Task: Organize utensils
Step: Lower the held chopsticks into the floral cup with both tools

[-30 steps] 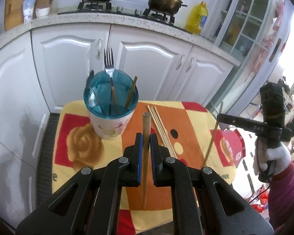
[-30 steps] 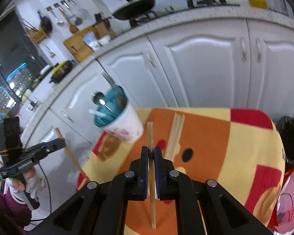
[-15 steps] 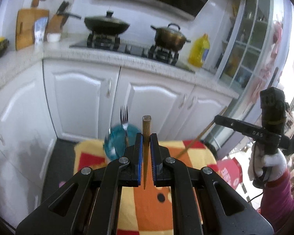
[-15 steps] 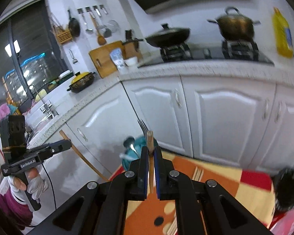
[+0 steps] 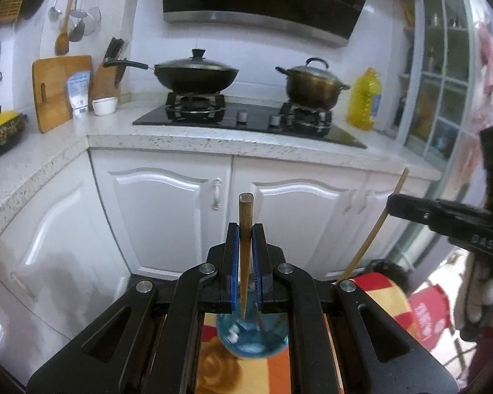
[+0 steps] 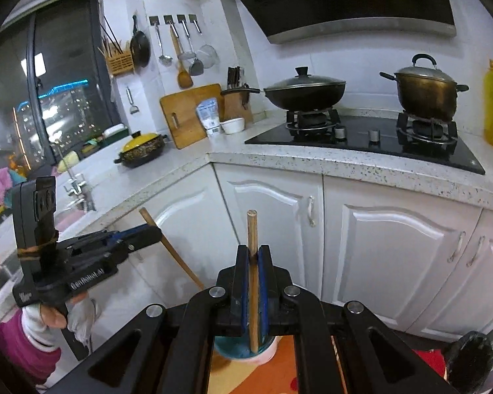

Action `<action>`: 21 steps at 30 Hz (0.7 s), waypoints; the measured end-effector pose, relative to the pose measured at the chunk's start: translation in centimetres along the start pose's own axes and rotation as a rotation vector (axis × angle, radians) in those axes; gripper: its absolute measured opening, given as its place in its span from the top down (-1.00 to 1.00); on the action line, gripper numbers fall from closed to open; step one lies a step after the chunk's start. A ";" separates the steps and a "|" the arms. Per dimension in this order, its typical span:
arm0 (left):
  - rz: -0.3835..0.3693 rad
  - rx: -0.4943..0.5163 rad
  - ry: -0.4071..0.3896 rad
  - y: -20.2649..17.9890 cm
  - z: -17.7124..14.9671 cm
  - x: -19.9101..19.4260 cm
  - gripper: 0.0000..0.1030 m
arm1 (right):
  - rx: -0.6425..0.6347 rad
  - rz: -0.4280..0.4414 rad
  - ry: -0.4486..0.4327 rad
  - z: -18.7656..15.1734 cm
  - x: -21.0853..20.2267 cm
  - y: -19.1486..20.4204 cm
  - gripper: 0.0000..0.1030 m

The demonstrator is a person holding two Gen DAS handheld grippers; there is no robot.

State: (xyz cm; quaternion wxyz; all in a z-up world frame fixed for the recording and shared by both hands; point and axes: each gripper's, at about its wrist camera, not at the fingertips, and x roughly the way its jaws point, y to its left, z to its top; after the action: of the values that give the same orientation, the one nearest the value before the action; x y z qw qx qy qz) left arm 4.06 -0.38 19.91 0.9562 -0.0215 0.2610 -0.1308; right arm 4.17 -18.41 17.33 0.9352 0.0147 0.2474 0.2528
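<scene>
My left gripper has its blue-padded jaws clamped on a brown wooden chopstick, which stands nearly upright; its blunt top rises above the jaws and its lower end hangs over the mouth of the translucent teal utensil cup with a white floral base, directly below me. I cannot tell whether the tip touches anything inside the cup, where a few other utensil handles show dimly. My right gripper is likewise closed on a second brown wooden chopstick, held upright with its lower end just above or just inside the same cup; which, I cannot say. The cup stands on the orange, yellow and red patterned cloth covering the small bench. Behind it are white cabinet doors, a speckled counter, a black lidded wok and a bronze lidded pot on the hob.
</scene>
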 end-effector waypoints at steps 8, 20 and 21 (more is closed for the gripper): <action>0.033 -0.038 0.101 0.8 -2.8 6.3 0.88 | 0.064 0.004 0.121 -3.7 7.0 -2.1 0.90; 0.045 -0.042 0.158 0.3 -5.0 9.6 0.88 | 0.123 0.022 0.195 -6.3 11.4 -3.9 0.90; 0.044 -0.045 0.157 0.3 -5.0 9.7 0.88 | 0.125 0.020 0.189 -6.3 11.4 -3.9 0.90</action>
State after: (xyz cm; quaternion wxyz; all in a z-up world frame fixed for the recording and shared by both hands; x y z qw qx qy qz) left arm 9.60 -2.52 10.78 0.9348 -0.0269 0.3382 -0.1053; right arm 11.56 -16.96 5.98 0.9025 0.0514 0.3495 0.2464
